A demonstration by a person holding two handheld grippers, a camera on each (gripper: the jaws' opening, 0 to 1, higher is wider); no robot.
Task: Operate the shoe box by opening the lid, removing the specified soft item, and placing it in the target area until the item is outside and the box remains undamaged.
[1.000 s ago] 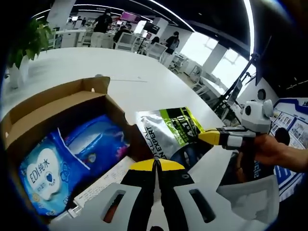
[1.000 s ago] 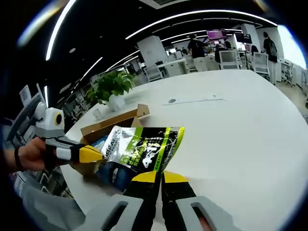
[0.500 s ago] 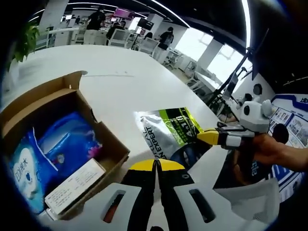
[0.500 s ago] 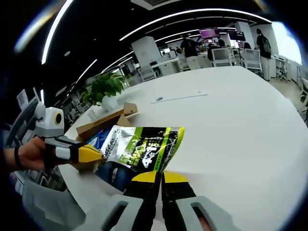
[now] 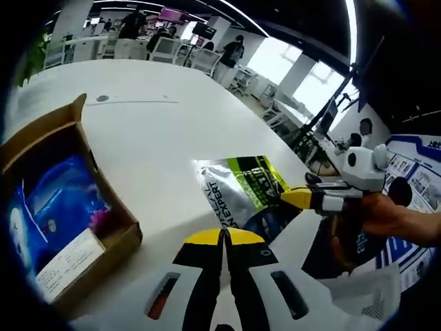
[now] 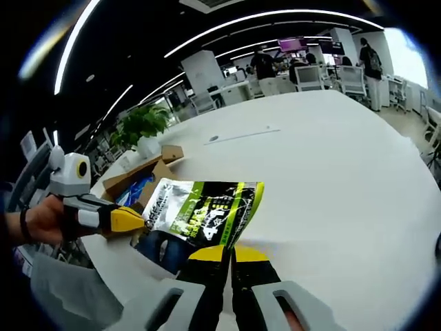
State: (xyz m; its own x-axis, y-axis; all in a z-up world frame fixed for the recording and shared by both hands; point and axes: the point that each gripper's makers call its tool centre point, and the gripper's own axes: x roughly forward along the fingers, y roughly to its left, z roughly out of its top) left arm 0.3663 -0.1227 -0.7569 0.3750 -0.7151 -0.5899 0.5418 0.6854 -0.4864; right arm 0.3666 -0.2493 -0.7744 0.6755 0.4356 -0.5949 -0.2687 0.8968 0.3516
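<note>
Pouch (image 5: 241, 189): silver-green, held between both claws above the white surface (image 5: 151, 131).
Left claw (image 5: 222, 238): closed on pouch.
Right claw (image 6: 227, 254): closed on pouch.
Box (image 5: 103, 200): open.

The pouch (image 5: 244, 196) looks like glossy plastic film, silver and green, with light shining on its wrinkled surface. The box (image 5: 65, 227) is matt brown cardboard with rough cut edges. Inside it, at about 9 o'clock in the left gripper view, the blue packs (image 5: 58, 200) are shiny soft plastic, and a paper label (image 5: 65, 264) is matt white. The table (image 6: 331, 172) has a smooth white top with a dull sheen. The left gripper (image 5: 222, 238) has yellow tips of smooth plastic and a grey matt body.
</note>
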